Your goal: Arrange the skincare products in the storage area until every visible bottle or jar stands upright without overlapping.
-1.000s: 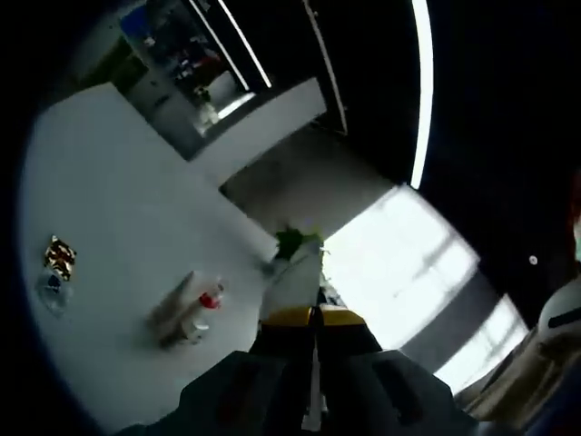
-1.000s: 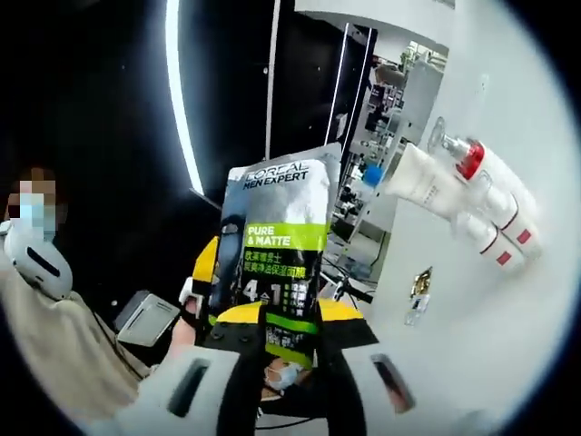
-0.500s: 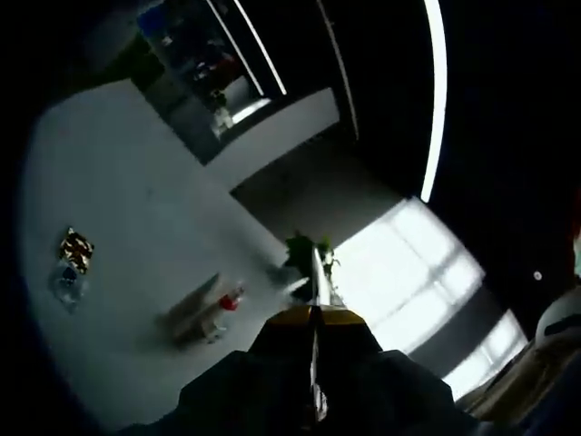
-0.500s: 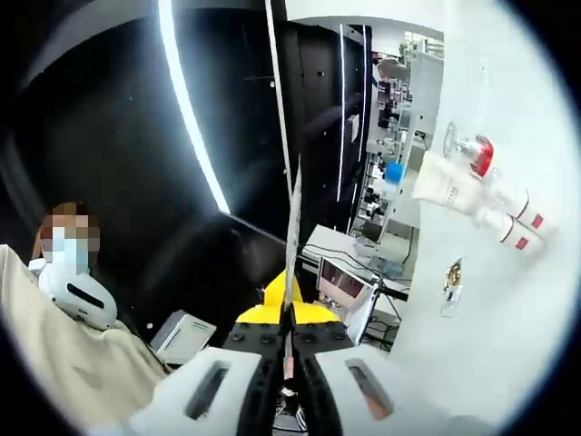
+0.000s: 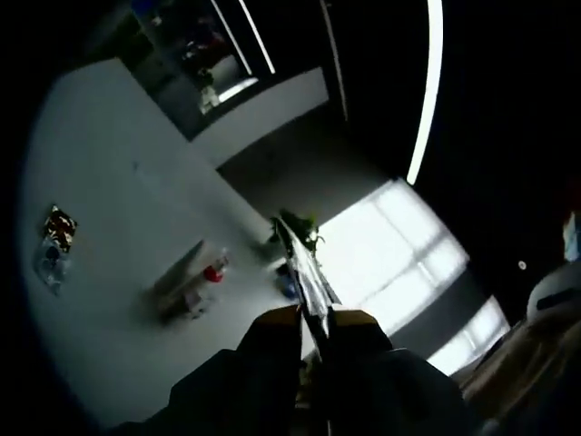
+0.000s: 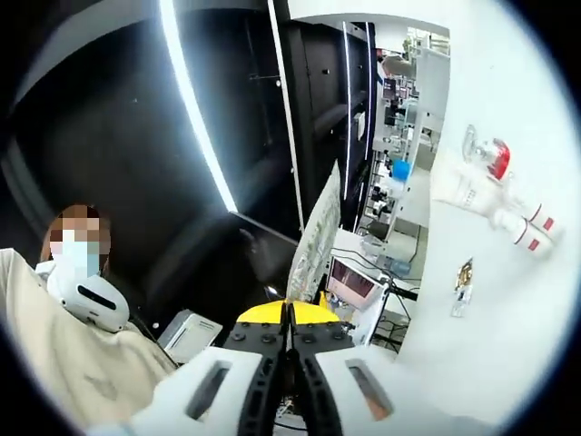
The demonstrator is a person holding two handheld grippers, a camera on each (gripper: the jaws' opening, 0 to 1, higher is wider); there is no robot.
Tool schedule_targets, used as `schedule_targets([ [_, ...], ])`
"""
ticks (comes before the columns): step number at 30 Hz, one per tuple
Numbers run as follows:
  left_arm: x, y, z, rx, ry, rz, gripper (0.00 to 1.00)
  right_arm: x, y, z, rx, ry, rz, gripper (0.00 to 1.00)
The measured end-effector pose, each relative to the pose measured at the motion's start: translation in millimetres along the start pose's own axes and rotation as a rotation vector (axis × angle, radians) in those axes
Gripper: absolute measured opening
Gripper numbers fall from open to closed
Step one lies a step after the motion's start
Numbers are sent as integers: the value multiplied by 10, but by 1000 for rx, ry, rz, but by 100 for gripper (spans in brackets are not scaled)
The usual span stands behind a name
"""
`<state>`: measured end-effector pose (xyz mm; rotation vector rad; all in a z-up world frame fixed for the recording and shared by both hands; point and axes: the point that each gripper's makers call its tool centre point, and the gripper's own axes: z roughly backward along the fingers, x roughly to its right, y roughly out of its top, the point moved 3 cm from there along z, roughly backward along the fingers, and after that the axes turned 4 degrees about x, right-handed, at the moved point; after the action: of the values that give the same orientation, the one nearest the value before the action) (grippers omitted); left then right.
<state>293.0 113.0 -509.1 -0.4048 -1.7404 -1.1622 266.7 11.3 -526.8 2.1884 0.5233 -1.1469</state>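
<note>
Both grippers, left [image 5: 313, 320] and right [image 6: 289, 320], pinch one flat packet [image 6: 316, 238] seen edge-on; white tubes [image 6: 486, 193] lie at right.

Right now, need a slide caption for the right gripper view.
Right gripper fingers pinch a flat sachet edge-on; white bottles lie grouped on the white table.

One flat sachet [image 6: 315, 238], seen edge-on. Three white bottles [image 6: 490, 195] in a cluster, one with a red cap. One small foil packet [image 6: 464, 275]. One person [image 6: 64, 318].
</note>
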Motion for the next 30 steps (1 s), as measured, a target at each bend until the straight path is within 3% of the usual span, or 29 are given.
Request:
schedule_targets([
  [4, -67, -65, 56, -22, 27, 17, 2, 67, -39, 41, -11, -46, 24, 1],
  [8, -9, -105, 96, -23, -23, 149, 0, 117, -49, 61, 11, -65, 109, 2],
  [12, 32, -151, 103, -40, -53, 146, 0, 172, -40, 70, 16, -84, 124, 8],
  [17, 118, -252, 96, -99, -104, 129, 0, 218, 31, 36, 20, -98, 100, 26],
  [19, 138, -270, 92, -110, -117, 123, 0, 244, 62, 21, 17, -104, 91, 29],
  [22, 120, -301, 89, -127, -116, 117, 0, 263, 106, -14, 27, -111, 98, 25],
  [26, 24, -352, 116, -146, -83, 114, 0, 298, 183, -53, 64, -133, 149, 9],
  [30, -97, -341, 161, -115, -48, 146, 0, 342, 172, -95, 62, -168, 168, 7],
])
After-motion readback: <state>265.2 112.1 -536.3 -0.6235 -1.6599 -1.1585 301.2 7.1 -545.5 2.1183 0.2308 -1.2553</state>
